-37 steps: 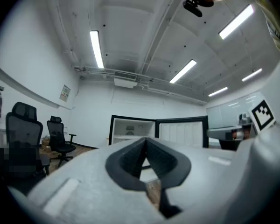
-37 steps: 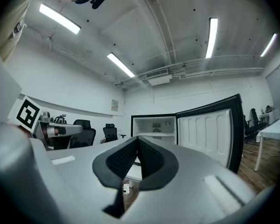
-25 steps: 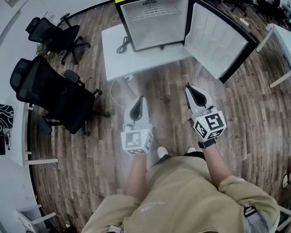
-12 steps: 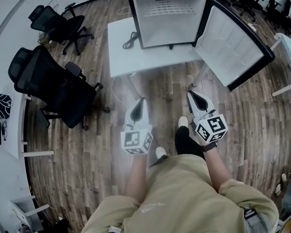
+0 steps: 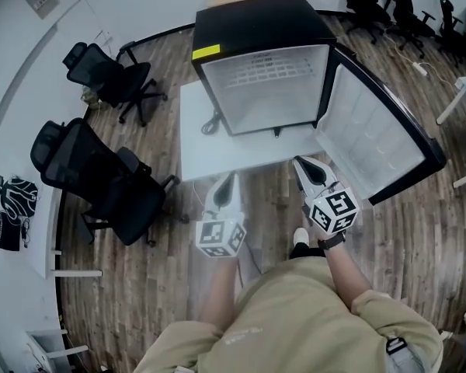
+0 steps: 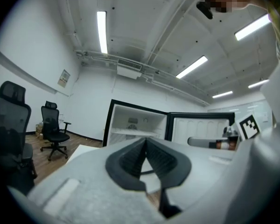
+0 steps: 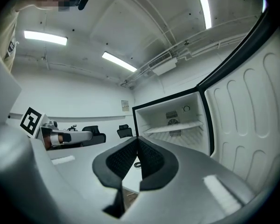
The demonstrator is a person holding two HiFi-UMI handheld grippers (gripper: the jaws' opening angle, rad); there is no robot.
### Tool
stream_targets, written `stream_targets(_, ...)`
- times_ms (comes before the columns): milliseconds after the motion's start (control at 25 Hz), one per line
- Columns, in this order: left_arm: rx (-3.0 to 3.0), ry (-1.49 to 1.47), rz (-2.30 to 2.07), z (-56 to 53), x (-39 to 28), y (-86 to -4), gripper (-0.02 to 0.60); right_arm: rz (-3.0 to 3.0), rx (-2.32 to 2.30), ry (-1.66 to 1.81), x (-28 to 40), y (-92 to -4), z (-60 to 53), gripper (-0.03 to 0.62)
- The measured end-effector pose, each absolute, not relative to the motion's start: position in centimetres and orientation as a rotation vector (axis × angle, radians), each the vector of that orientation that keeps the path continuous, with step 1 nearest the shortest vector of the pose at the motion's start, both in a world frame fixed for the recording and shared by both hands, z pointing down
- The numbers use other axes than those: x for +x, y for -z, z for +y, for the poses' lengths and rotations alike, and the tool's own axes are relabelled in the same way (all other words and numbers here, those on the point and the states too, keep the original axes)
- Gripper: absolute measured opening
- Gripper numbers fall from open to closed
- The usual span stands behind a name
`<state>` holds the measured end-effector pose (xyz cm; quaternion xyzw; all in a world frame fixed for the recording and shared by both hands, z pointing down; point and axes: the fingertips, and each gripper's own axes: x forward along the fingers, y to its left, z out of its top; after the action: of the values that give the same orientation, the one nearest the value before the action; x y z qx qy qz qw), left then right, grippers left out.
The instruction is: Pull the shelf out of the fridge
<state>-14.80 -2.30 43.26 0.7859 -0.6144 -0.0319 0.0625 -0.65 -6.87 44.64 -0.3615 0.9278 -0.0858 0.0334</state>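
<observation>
Sitting level inside the open mini fridge (image 5: 256, 18), the wire shelf (image 7: 177, 126) is running its long axis side to side across the cabinet, with its front edge facing the person. The fridge is standing on a white table (image 5: 210, 150), its door (image 5: 377, 134) hanging open to the right. Both forearms are reaching forward. The left gripper (image 5: 231, 177) and right gripper (image 5: 298, 162) are pointing at the fridge but stopping short of it, each with its jaws pressed together on nothing. A yellow sticker (image 5: 206, 52) on the fridge's top edge is showing no readable print.
</observation>
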Motion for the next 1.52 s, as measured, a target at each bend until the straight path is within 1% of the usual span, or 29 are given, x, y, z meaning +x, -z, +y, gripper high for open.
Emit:
stream_targets(120,2.374,0.136,-1.903,-6.9,-13.4,-41.6,0.002,2.858,-1.065,0.227,0.3,-43.0,-11.1,0.006)
stream_targets(280,2.350,0.153,-1.927,-11.0,-11.6,-41.8,0.002,2.885,-0.987,0.182,0.6,-41.7,-14.6,0.008)
stream_targets(560,2.305,0.164,-1.926,-14.4,-9.6,-42.9,0.002,2.888,-0.928,0.275,0.2,-43.7,-18.1,0.006)
stream_targets(880,2.338,-0.011,-1.929,-18.5,-10.8,-45.4,0.002,2.865,-0.920,0.424,-2.2,-46.5,-22.1,0.006)
stream_targets(1040,2.358,-0.028,-1.883,-20.7,-12.6,-45.9,0.002,2.767,-0.990,0.535,-3.0,-47.5,-25.3,0.006)
stream_targets(1320,2.399,-0.010,-1.828,-25.0,-15.7,-45.6,0.002,2.741,-1.068,0.568,-5.6,-48.5,-29.3,0.008)
stream_targets(1480,2.407,-0.004,-1.792,-26.2,-15.9,-45.7,0.002,2.659,-1.080,0.695,-6.0,-48.8,-31.5,0.038)
stream_targets(1520,2.410,-0.005,-1.783,-26.5,-16.2,-45.7,0.002,2.605,-1.069,0.763,-6.3,-49.0,-32.2,0.057)
